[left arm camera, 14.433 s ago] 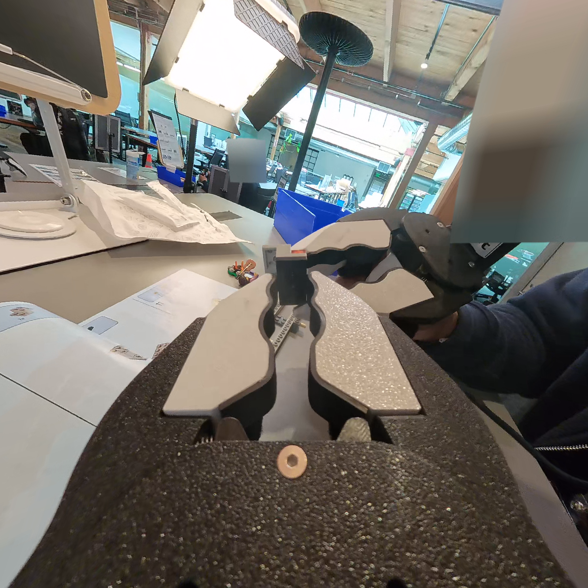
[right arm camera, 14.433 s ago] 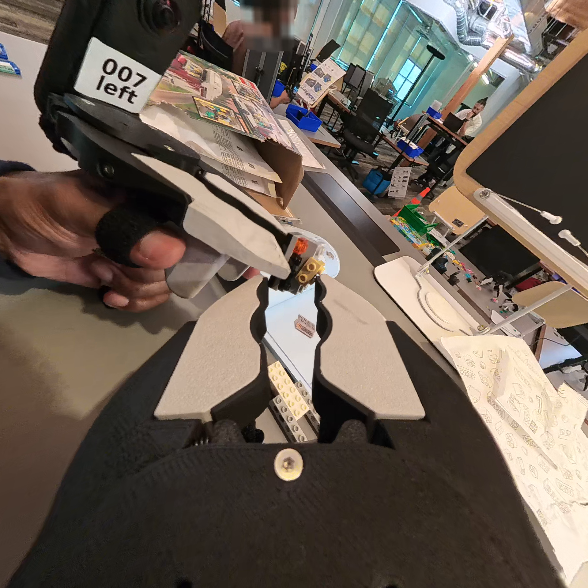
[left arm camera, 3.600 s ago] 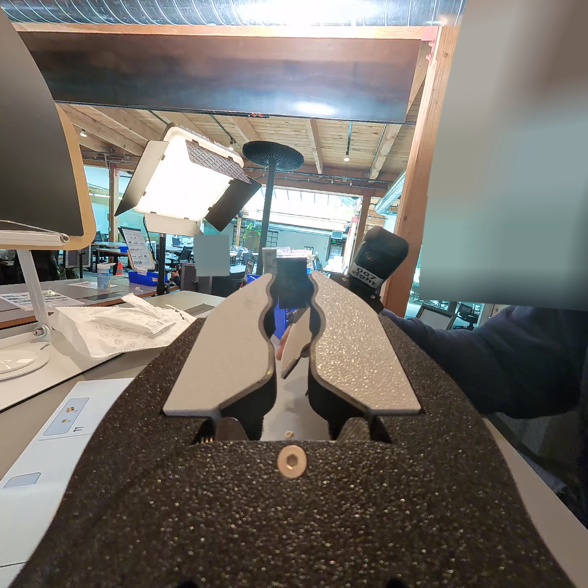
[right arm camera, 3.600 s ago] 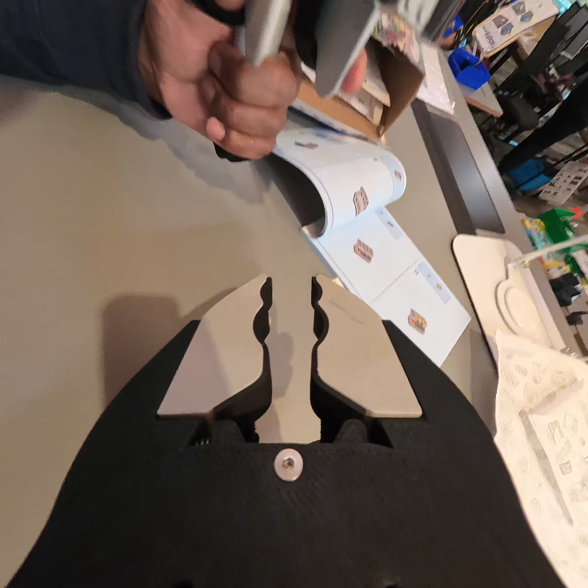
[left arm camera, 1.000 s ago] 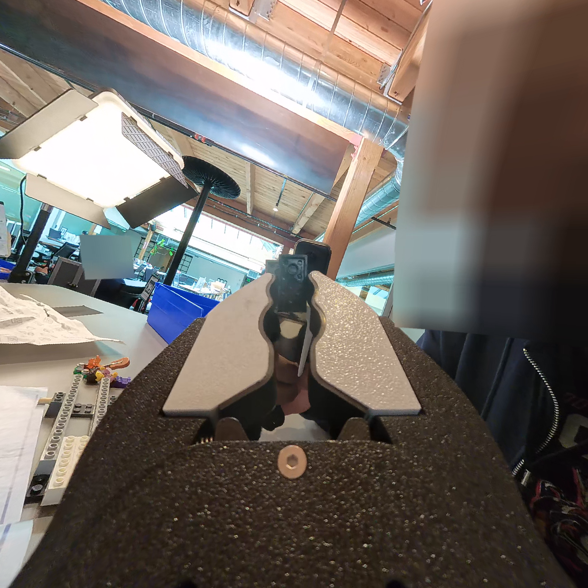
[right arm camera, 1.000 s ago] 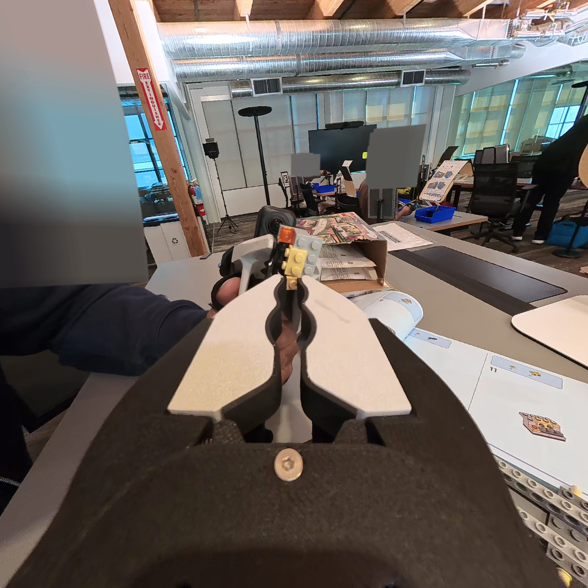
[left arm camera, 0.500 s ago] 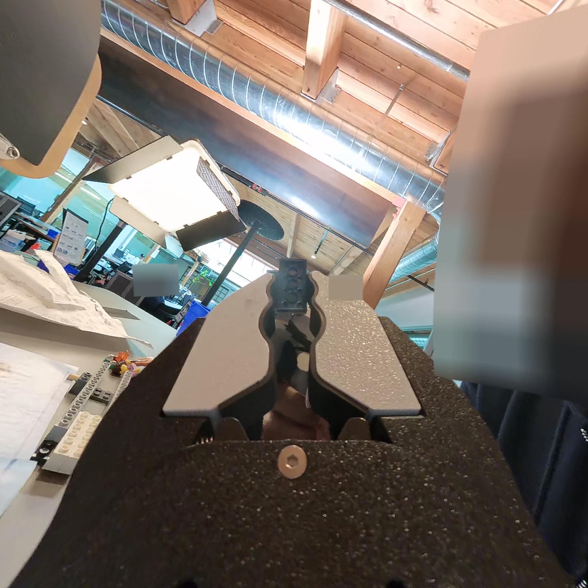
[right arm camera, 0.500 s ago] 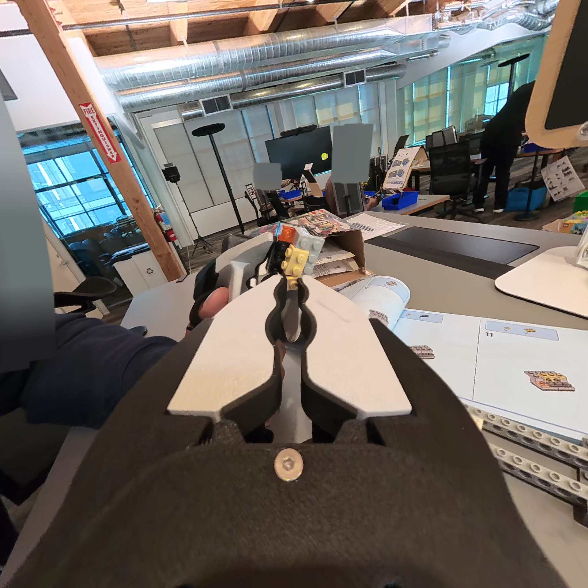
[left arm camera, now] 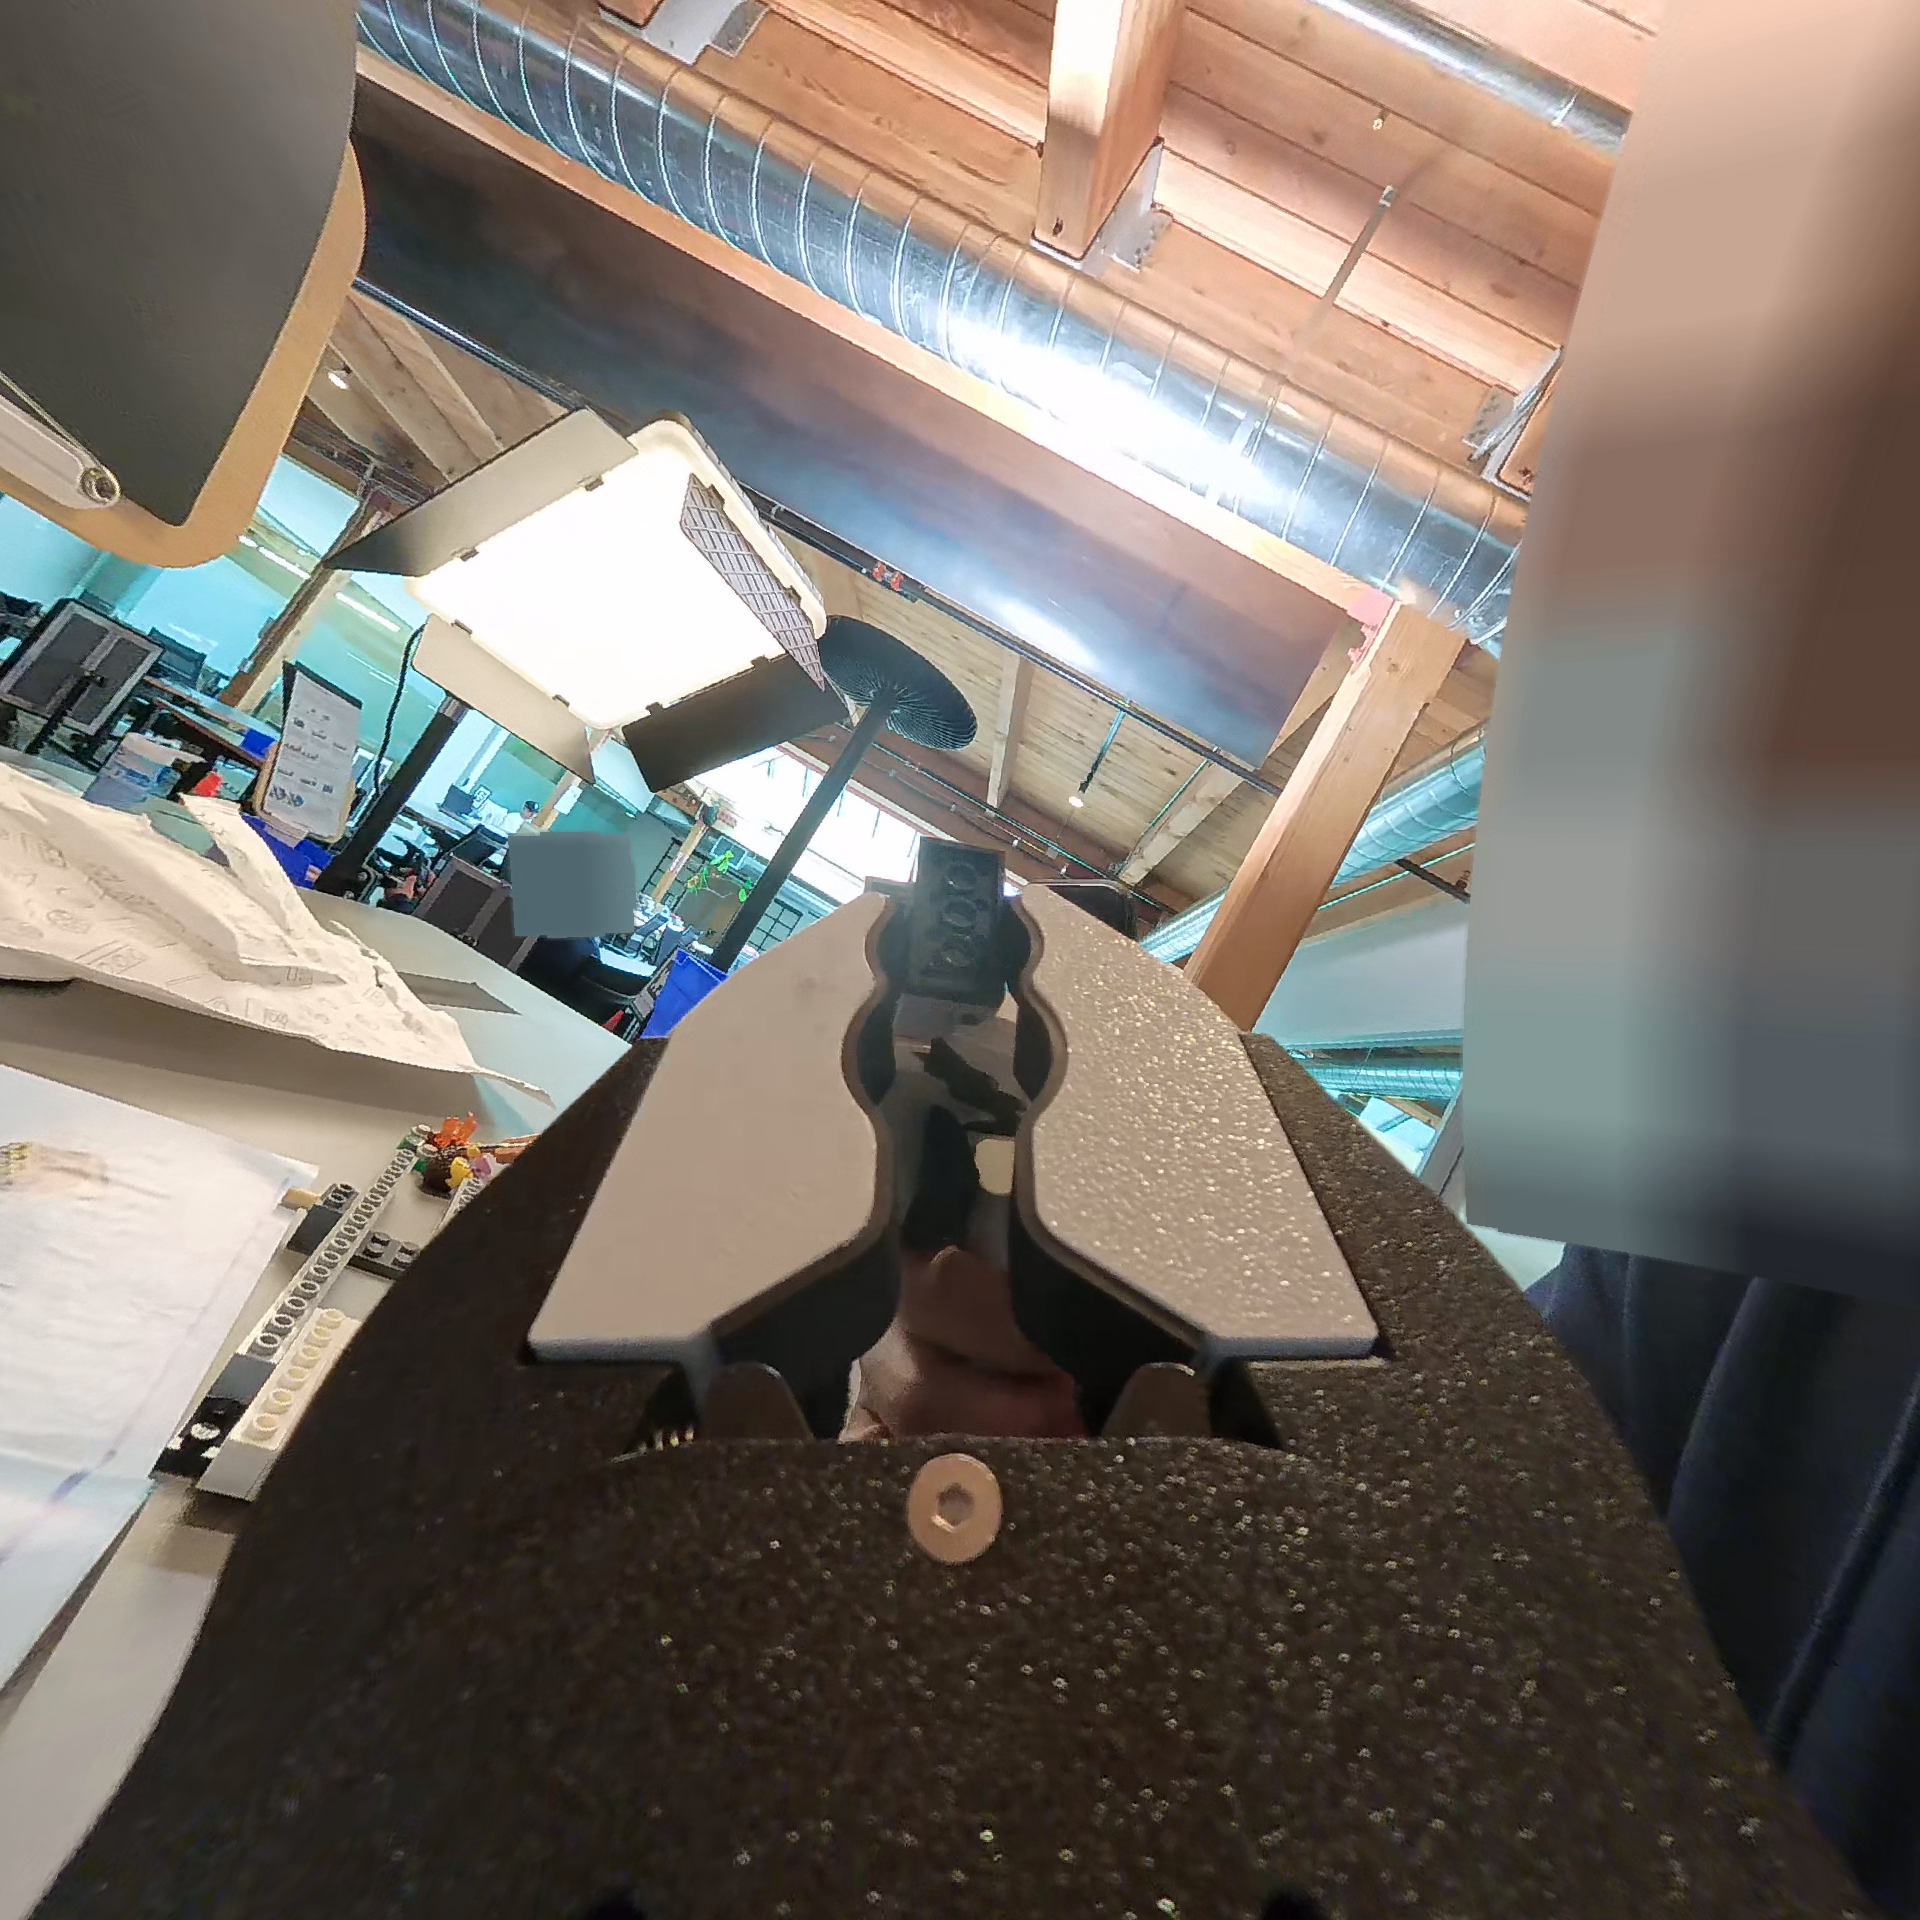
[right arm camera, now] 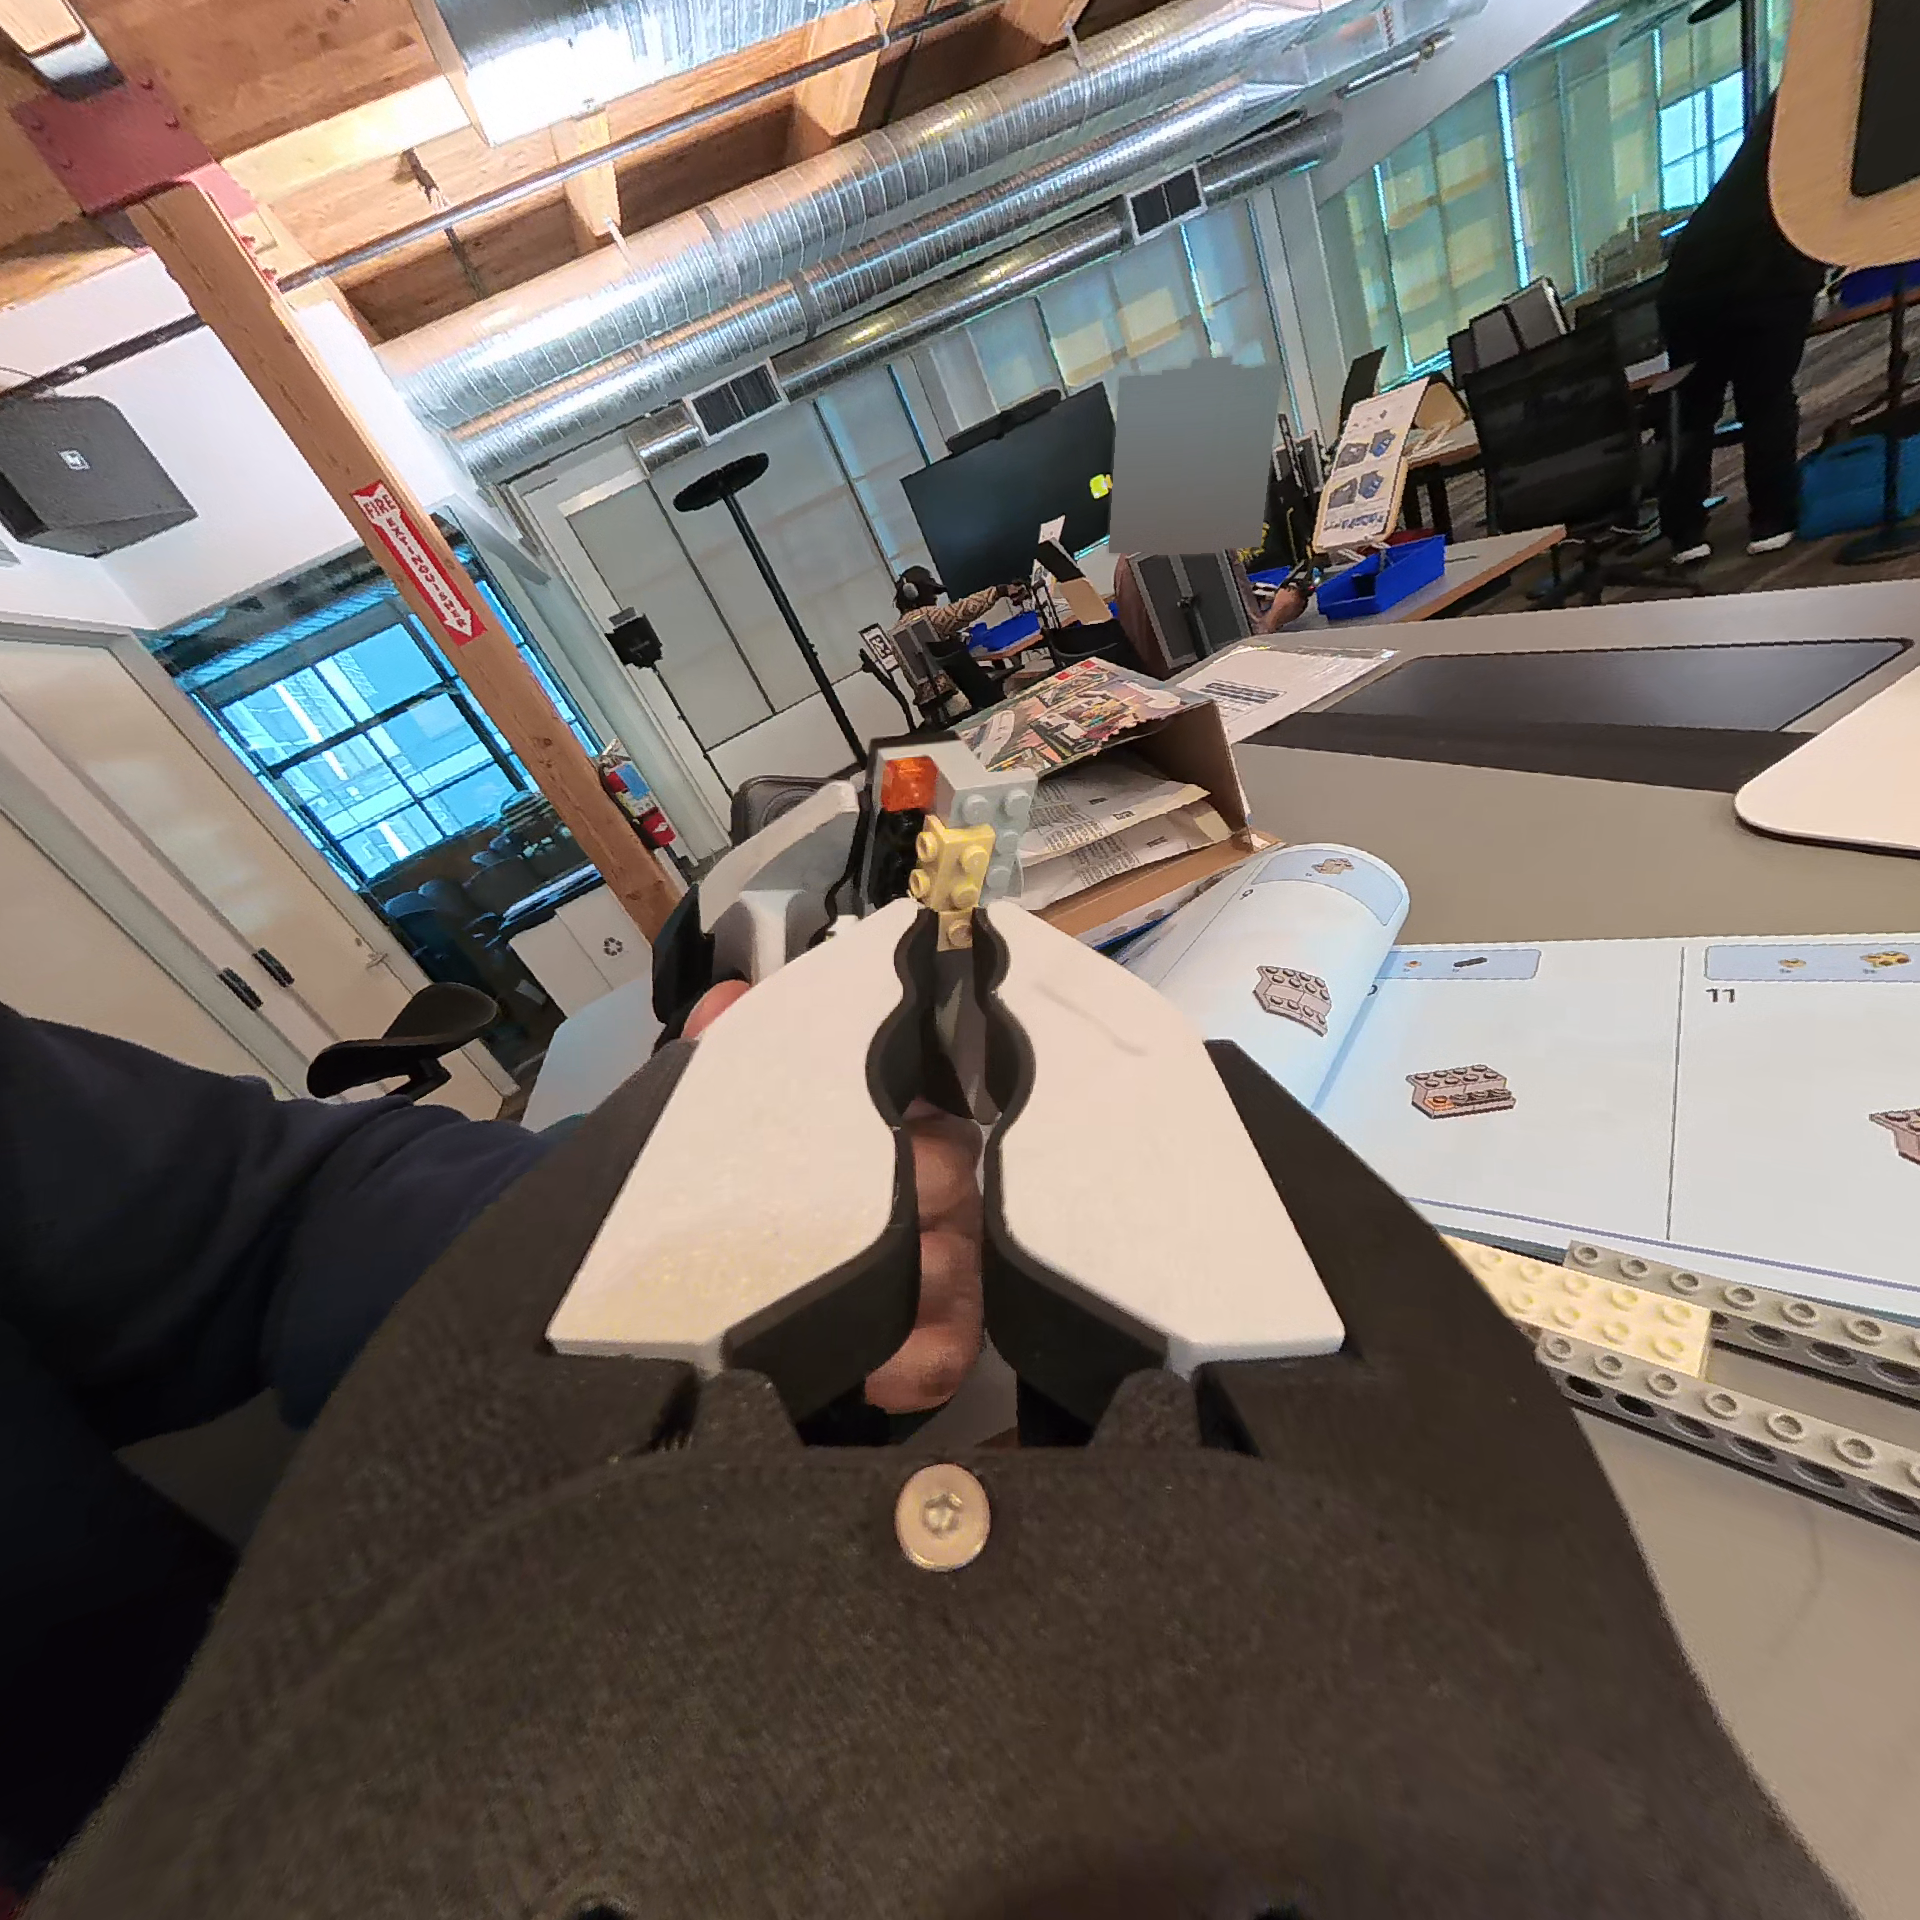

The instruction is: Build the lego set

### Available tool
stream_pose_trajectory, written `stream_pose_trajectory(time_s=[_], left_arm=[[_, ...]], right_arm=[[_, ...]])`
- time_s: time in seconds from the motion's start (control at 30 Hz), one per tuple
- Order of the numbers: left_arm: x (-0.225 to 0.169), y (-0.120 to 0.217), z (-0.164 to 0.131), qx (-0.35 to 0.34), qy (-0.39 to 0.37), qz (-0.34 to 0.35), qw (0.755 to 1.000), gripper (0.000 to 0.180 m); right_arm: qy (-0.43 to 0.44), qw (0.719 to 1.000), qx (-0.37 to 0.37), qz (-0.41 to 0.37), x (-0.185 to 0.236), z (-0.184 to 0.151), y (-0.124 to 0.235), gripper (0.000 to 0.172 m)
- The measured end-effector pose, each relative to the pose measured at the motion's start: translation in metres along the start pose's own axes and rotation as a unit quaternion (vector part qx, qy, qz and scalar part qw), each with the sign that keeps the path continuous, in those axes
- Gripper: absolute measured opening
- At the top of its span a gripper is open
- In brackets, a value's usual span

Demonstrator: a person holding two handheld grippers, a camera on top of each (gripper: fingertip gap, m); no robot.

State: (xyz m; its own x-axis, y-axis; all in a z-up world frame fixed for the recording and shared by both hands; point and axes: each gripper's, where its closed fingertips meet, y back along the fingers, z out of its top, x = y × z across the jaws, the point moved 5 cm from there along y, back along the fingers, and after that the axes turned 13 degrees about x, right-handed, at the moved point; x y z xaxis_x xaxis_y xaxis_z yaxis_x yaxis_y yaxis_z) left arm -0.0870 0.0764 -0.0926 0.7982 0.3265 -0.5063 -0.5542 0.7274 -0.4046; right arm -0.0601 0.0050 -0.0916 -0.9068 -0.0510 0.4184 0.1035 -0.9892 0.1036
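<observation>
Timber ceiling (left arm camera: 1195, 94), steel ducts (right arm camera: 831, 239), grey desks (right arm camera: 1507, 821).

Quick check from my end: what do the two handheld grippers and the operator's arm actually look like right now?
Both grippers match: the left gripper and right gripper each have a black speckled foam-textured body with one silver screw at centre. Their flat pale grey fingers have wavy black inner edges. The arm wears a dark navy sleeve.

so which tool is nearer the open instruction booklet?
Right. The right tool sits raised just left of the booklet, gripping a tan plate. The left tool is farther left, beyond it.
</observation>
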Motion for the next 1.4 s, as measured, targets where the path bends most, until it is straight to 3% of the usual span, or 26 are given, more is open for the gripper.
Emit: stream_pose_trajectory(time_s=[1.2, 1.4], left_arm=[[0.0019, 0.0034, -0.0005, -0.052, 0.120, -0.087, 0.988, 0.017], [0.0026, 0.0044, -0.0016, -0.071, 0.128, -0.081, 0.986, 0.018]], right_arm=[[-0.035, 0.996, -0.032, 0.070, 0.0016, -0.0011, -0.0005, 0.006], [-0.029, 0.998, -0.034, 0.043, 0.0022, -0.0011, -0.0025, 0.006]])
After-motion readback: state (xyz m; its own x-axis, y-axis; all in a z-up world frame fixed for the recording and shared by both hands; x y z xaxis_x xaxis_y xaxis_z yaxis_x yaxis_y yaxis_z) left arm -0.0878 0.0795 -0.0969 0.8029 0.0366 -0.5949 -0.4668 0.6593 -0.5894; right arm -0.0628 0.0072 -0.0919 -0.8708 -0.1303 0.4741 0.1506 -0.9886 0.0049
